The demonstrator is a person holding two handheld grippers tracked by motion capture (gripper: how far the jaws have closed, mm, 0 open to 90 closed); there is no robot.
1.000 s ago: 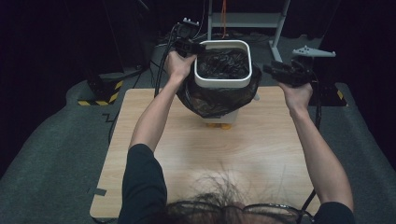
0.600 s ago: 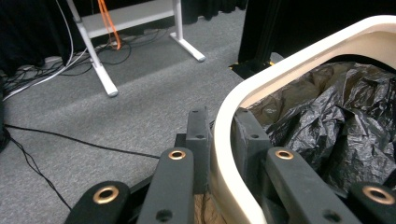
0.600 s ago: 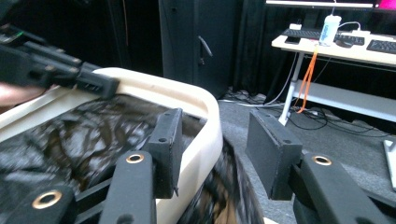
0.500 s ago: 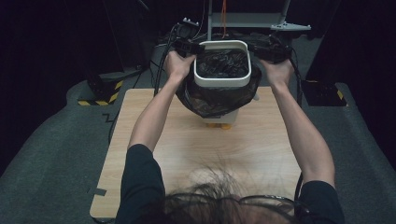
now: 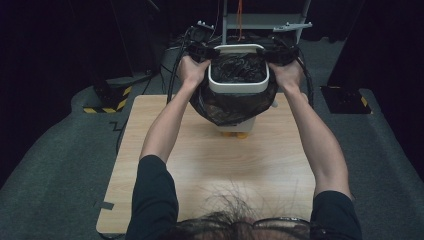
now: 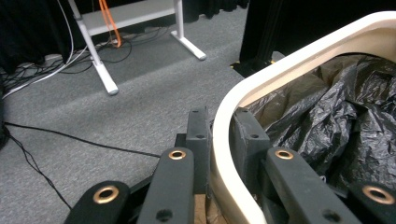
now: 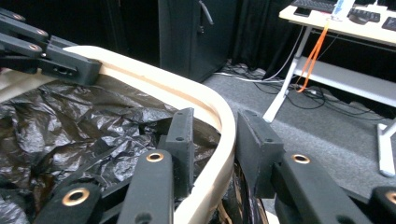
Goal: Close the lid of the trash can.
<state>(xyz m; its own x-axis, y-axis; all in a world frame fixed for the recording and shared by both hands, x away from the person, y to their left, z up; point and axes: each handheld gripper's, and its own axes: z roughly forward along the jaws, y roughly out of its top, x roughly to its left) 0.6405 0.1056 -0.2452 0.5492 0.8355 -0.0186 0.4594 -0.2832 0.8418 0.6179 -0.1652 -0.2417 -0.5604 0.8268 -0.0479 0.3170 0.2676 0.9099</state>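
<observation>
Our left claw (image 6: 219, 140) clamps the white bin rim (image 5: 239, 88) over crinkled black liner (image 5: 235, 105); our right claw (image 7: 215, 140), closing, straddles it.

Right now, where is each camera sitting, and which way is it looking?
High view: sits above the person, looking forward and down on the table; both forearms, the left claw and the right claw reach the white bin.
Left gripper view: rides the left claw, looking along its jaws, which straddle the bin's rim, across the grey floor.
Right gripper view: rides the right claw, jaws straddling the rim.
All share the bin and its black bag.
</observation>
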